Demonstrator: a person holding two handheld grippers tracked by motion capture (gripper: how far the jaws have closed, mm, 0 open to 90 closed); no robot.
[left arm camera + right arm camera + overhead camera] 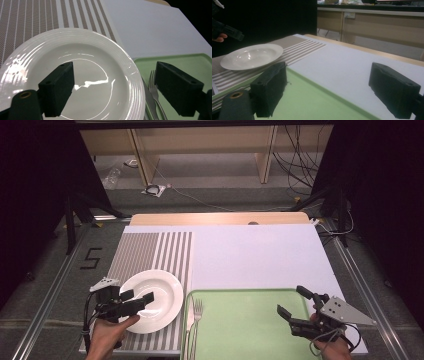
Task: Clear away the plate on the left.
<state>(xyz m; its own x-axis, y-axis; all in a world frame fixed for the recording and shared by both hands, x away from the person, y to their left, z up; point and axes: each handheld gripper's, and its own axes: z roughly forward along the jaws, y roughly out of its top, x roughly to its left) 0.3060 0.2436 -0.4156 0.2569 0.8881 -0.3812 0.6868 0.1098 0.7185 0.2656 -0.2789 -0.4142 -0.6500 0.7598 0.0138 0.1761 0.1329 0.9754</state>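
Note:
A white plate (152, 301) rests on a striped placemat (145, 251) at the front left. My left gripper (134, 299) hovers open over the plate's near left side, and in the left gripper view the plate (82, 72) lies below the spread jaws of that gripper (113, 90). A fork (197, 315) and a knife (190, 320) lie at the left edge of a green tray (250, 320). My right gripper (295, 301) is open above the tray's right part. In the right gripper view the gripper (334, 92) has nothing between its jaws, with the tray (312, 102) beneath and the plate (252, 56) farther off.
A white board (255, 255) covers the table behind the tray. The wooden table edge (220, 218) runs along the back. Beyond it are wooden shelving, cables on the floor and dark stands at both sides.

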